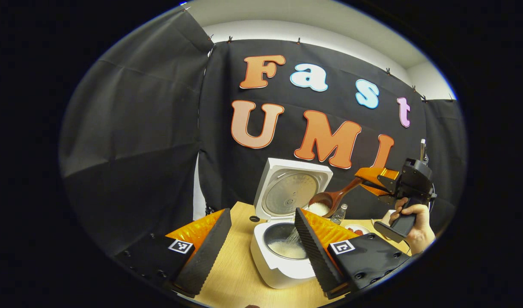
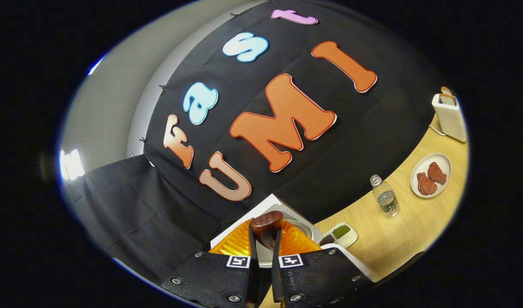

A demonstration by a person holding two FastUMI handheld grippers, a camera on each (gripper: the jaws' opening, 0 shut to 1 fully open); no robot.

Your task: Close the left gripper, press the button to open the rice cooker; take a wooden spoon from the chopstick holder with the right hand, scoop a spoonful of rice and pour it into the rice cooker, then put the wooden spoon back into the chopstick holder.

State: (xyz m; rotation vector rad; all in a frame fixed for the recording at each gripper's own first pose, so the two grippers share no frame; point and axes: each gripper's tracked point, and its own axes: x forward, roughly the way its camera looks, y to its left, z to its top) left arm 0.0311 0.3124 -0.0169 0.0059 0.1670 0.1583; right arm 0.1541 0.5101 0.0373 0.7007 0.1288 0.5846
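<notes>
While the rice cooker (image 1: 283, 252) sits on the wooden table (image 1: 231, 273) with its lid (image 1: 292, 188) flipped all the way up, the left gripper (image 1: 261, 244) just hangs in front of it with its jaws spread wide, nothing between them. Over on the far side, a hand (image 1: 415, 224) holds the right gripper (image 1: 366, 176), jaws pinched tight on the handle of the wooden spoon (image 1: 330, 199). The spoon bowl is tilted down over the open pot, with white rice (image 1: 319, 208) in it and some already lying in the inner pot (image 1: 285, 244). From the right gripper view you see the spoon's handle end clamped between the fingers (image 2: 252, 252), plus a water bottle (image 2: 385, 196), a plate with reddish pieces (image 2: 430, 175), a little two-part dish (image 2: 340, 234) and a white toaster (image 2: 449, 115) along the table.
</notes>
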